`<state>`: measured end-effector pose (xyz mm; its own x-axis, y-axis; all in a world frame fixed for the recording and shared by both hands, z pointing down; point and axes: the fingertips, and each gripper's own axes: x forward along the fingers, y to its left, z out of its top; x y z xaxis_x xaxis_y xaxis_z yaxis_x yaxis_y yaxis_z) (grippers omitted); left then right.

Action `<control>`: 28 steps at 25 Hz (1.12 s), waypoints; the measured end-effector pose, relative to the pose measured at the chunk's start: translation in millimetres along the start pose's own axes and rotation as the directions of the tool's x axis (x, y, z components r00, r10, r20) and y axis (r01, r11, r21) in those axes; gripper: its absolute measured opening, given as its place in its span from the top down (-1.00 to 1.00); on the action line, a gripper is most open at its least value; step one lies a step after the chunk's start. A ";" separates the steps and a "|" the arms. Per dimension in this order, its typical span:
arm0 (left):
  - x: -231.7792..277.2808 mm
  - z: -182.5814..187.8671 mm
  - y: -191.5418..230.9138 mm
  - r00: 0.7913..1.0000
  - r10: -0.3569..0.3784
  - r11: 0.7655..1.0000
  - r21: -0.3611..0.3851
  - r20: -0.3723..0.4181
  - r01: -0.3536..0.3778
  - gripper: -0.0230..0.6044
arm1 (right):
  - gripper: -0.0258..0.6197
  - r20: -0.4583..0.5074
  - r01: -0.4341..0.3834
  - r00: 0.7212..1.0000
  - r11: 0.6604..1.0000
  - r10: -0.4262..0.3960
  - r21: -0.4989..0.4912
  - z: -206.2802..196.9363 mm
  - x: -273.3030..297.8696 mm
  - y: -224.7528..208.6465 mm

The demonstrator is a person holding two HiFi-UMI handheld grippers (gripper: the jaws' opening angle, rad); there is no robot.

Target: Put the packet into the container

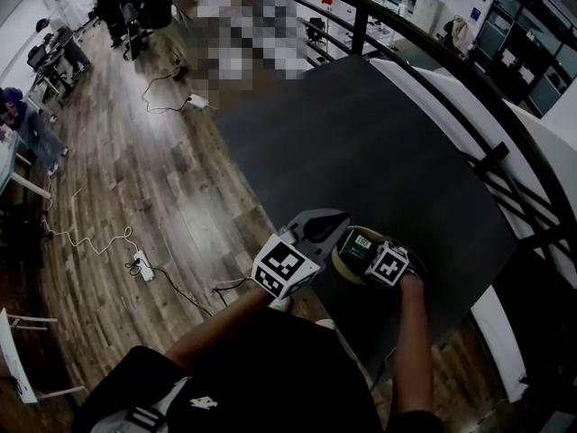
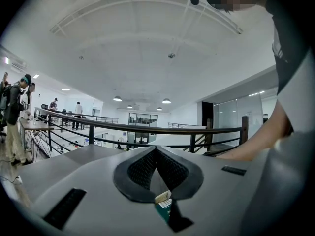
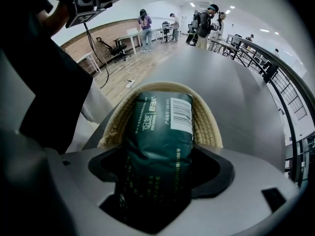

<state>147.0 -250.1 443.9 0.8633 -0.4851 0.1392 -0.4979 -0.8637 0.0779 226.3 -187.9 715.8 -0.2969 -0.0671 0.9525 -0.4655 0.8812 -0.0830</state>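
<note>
A dark green packet with a white barcode label hangs upright between my right gripper's jaws, which are shut on its lower part. Its upper end is over the round woven container. In the head view the packet sits just above the container at the near corner of the dark table, with my right gripper pointing steeply down. My left gripper hovers level just left of the container, its jaws closed together. A sliver of green packet shows through the gap at their base.
A black railing curves along the table's far and right sides. Wooden floor lies left of the table, with cables and a power strip. People sit at desks at the far left. The person's body is close below the table corner.
</note>
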 end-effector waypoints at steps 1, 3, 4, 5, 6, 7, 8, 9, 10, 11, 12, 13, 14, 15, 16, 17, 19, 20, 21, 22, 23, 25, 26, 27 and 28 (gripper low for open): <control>0.3 1.1 0.0 1.000 -0.001 1.000 0.000 0.002 0.001 0.91 | -0.27 -0.002 0.000 1.000 1.000 0.000 0.002 -0.3 0.8 -0.5; 0.2 2.5 -0.6 1.000 -0.003 1.000 0.002 0.004 0.003 0.91 | -0.27 -0.010 -0.002 1.000 1.000 0.002 0.005 -0.9 4.6 -1.4; -0.1 2.7 -1.3 1.000 -0.004 1.000 0.005 0.004 0.004 0.91 | -0.27 -0.021 -0.002 1.000 1.000 0.002 0.007 -1.1 5.9 -1.1; -0.4 2.7 -2.1 1.000 -0.005 1.000 0.008 0.003 0.005 0.91 | -0.27 -0.040 0.001 0.999 1.000 -0.001 0.008 -1.7 6.8 -0.5; -0.8 2.4 -2.8 1.000 -0.006 1.000 0.010 0.003 0.006 0.91 | -0.27 -0.064 0.007 0.998 1.000 -0.007 0.009 -2.9 7.7 -0.1; -1.1 1.9 -2.8 1.000 -0.006 1.000 0.010 0.003 0.006 0.91 | -0.27 -0.086 0.015 0.996 1.000 -0.014 0.008 -4.2 8.9 -0.2; -1.4 1.2 -2.3 1.000 -0.005 1.000 0.009 0.004 0.005 0.91 | -0.27 -0.099 0.021 0.995 1.000 -0.020 0.008 -5.1 10.1 -0.8; -1.9 0.4 -1.7 1.000 -0.004 1.000 0.007 0.004 0.004 0.91 | -0.27 -0.103 0.024 0.994 1.000 -0.023 0.008 -5.6 10.7 -1.3; -2.5 -0.3 -1.2 1.000 -0.003 1.000 0.005 0.003 0.003 0.91 | -0.27 -0.100 0.026 0.995 1.000 -0.025 0.007 -5.7 11.0 -1.4; -3.2 -0.7 -0.9 1.000 -0.002 1.000 0.003 0.002 0.002 0.91 | -0.27 -0.094 0.027 0.995 1.000 -0.026 0.006 -5.4 10.9 -1.2; -3.8 -0.6 -0.8 1.000 -0.001 1.000 0.002 0.002 0.001 0.91 | -0.27 -0.089 0.028 0.996 1.000 -0.027 0.005 -5.1 10.4 -1.0; -4.2 -0.1 -1.1 1.000 -0.002 1.000 0.001 0.003 0.002 0.91 | -0.27 -0.084 0.030 0.996 1.000 -0.029 0.004 -4.9 9.5 -0.9; -4.4 0.4 -1.4 1.000 -0.004 1.000 0.001 0.004 0.004 0.91 | -0.27 -0.080 0.032 0.996 0.999 -0.032 0.004 -4.7 8.7 -1.0; -4.7 0.8 -1.5 1.000 -0.007 1.000 0.001 0.004 0.007 0.91 | -0.27 -0.074 0.036 0.997 0.999 -0.036 0.004 -4.1 8.2 -1.3; -4.9 1.0 -1.3 1.000 -0.009 1.000 0.000 0.005 0.009 0.91 | -0.27 -0.066 0.040 0.997 0.999 -0.040 0.003 -3.1 7.9 -1.8; -5.2 1.0 -1.0 1.000 -0.011 1.000 -0.001 0.005 0.011 0.91 | -0.27 -0.060 0.043 0.997 0.999 -0.043 0.002 -2.4 7.6 -2.2; -5.9 1.0 -1.3 1.000 -0.015 1.000 -0.005 0.007 0.015 0.91 | -0.27 -0.050 0.045 0.998 0.999 -0.045 0.005 -2.2 6.2 -1.3; -6.3 1.1 -1.8 1.000 -0.016 1.000 -0.005 0.008 0.016 0.91 | -0.27 -0.045 0.046 0.998 0.999 -0.046 0.008 -2.4 5.1 -0.4; -6.7 1.4 -2.3 1.000 -0.017 1.000 -0.004 0.008 0.017 0.91 | -0.27 -0.039 0.048 0.998 0.999 -0.048 0.010 -2.6 3.9 -0.1; -7.1 1.6 -2.4 1.000 -0.018 1.000 -0.003 0.007 0.018 0.91 | -0.28 -0.032 0.052 0.998 0.999 -0.052 0.012 -2.4 2.7 -0.2; -7.2 1.6 -2.3 1.000 -0.018 1.000 -0.001 0.007 0.018 0.91 | -0.28 -0.026 0.057 0.998 0.998 -0.057 0.015 -1.8 1.4 -0.8; -7.0 0.8 -2.2 1.000 -0.020 1.000 -0.002 0.006 0.020 0.91 | -0.30 -0.017 0.064 0.998 0.998 -0.063 0.027 -0.5 -1.4 -2.9; -6.8 0.2 -2.6 1.000 -0.022 1.000 -0.003 0.005 0.022 0.91 | -0.34 -0.008 0.063 0.998 0.997 -0.063 0.039 -0.1 -2.8 -4.5; -6.7 -0.4 -2.9 1.000 -0.024 1.000 -0.004 0.005 0.024 0.91 | -0.41 0.003 0.063 0.998 0.997 -0.063 0.052 0.5 -4.0 -7.0; -6.6 -0.5 -2.9 1.000 -0.025 1.000 -0.005 0.006 0.025 0.91 | -0.47 0.015 0.063 0.998 0.996 -0.064 0.059 2.0 -6.2 -9.5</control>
<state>142.7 -244.4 443.2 0.8758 -0.4644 0.1315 -0.4768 -0.8747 0.0864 230.9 -196.8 710.1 -0.2789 -0.1302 0.9515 -0.5320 0.8458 -0.0401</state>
